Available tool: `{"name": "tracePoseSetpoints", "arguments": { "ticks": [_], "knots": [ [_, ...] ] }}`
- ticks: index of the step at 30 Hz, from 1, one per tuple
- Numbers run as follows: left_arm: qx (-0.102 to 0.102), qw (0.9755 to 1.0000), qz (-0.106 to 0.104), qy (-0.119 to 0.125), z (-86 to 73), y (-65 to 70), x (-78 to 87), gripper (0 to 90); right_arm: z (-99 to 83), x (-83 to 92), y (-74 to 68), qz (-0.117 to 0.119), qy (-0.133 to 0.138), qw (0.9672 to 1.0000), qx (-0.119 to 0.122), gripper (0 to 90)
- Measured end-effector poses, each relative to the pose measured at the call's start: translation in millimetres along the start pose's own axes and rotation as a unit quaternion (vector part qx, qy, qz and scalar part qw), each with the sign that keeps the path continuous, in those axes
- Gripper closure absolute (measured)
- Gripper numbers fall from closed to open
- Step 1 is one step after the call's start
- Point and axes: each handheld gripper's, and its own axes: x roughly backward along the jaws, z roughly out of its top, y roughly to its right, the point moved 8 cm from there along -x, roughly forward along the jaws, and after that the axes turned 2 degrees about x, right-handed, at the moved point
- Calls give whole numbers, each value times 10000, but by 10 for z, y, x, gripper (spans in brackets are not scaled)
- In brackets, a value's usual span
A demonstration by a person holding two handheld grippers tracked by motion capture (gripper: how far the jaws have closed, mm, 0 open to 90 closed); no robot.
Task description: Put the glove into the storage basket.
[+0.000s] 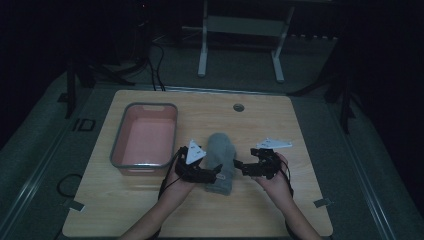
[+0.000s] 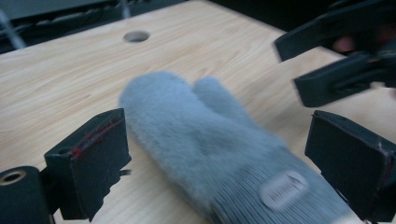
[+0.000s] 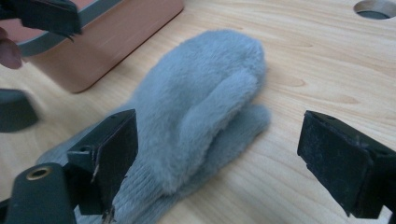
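A grey fluffy mitten [image 1: 220,160] lies flat on the wooden table [image 1: 280,125], its knitted cuff toward the near edge. In the left gripper view the mitten [image 2: 205,140] lies between my jaws, a small label on its cuff. My left gripper [image 1: 217,172] is open at the mitten's left cuff side. My right gripper [image 1: 239,165] is open just right of the mitten. The right gripper view has the mitten [image 3: 196,107] ahead of the wide-apart jaws, thumb on top. The left gripper [image 2: 233,163] and the right gripper [image 3: 215,154] hold nothing.
A grey-rimmed pink bin [image 1: 145,137] stands left of the mitten, and its pink wall [image 3: 107,42] is close behind the mitten. A round cable hole [image 1: 238,107] sits in the table's far middle. A frame stands on the floor beyond the table.
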Motion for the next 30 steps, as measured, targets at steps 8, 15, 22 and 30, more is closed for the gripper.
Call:
{"name": "tracePoseSetpoints", "arguments": {
  "ticks": [8, 15, 22, 30],
  "knots": [
    [303, 9962, 375, -726, -54, -142, -396, 155, -42, -176, 48, 14, 45, 9987, -516, 430],
    [558, 9916, 359, -1108, -179, -247, -550, 155, -238, -452, 24, -41, -312, 9971, -693, 393],
    [956, 9876, 54, -1244, -313, -324, -641, 155, -331, -573, 51, 30, -532, 9958, -744, 374],
    [1295, 9812, -381, -1379, -426, -343, -753, 154, -406, -642, 85, 398, -690, 9931, -861, 455]
  ]
}}
